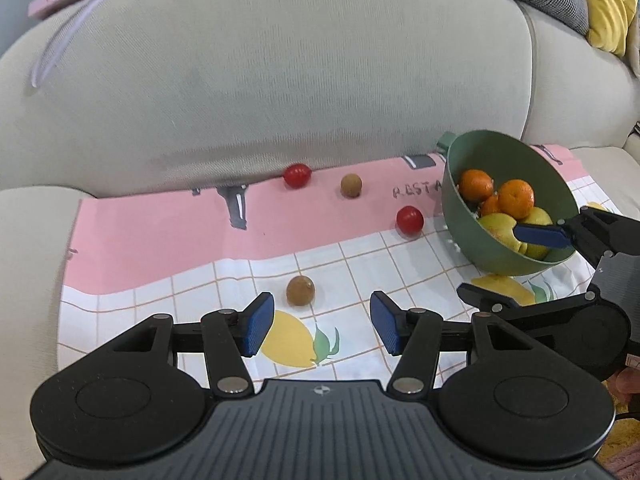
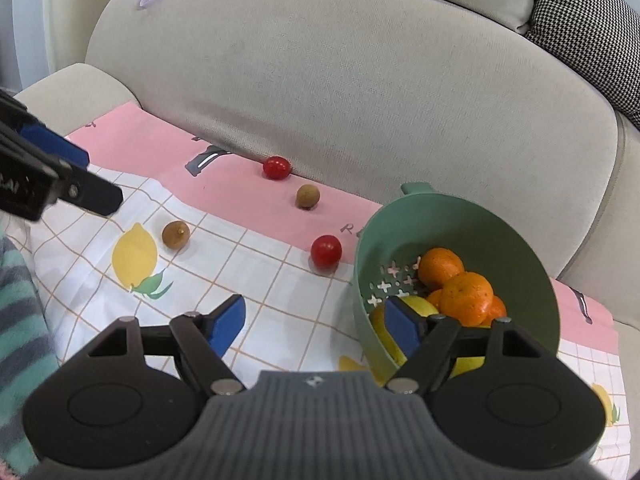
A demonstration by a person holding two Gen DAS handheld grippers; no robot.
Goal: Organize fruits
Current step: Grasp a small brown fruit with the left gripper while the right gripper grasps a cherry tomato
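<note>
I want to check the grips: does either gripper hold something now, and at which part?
The right gripper straddles the bowl's near rim, tilting it; whether it clamps cannot be told. The left gripper holds nothing.

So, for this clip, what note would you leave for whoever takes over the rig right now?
Left tongs: open, empty, hovering over the cloth just short of the near brown longan.
Right tongs: open, straddling the near rim of the tilted green colander, one finger inside, one outside; a firm grip isn't clear.
In the colander: oranges and yellow-green fruit.
Loose on the cloth: the near longan, a far longan, a red tomato beside the colander and another against the sofa back.
Left to do: collect those four, probably the near longan first.
</note>
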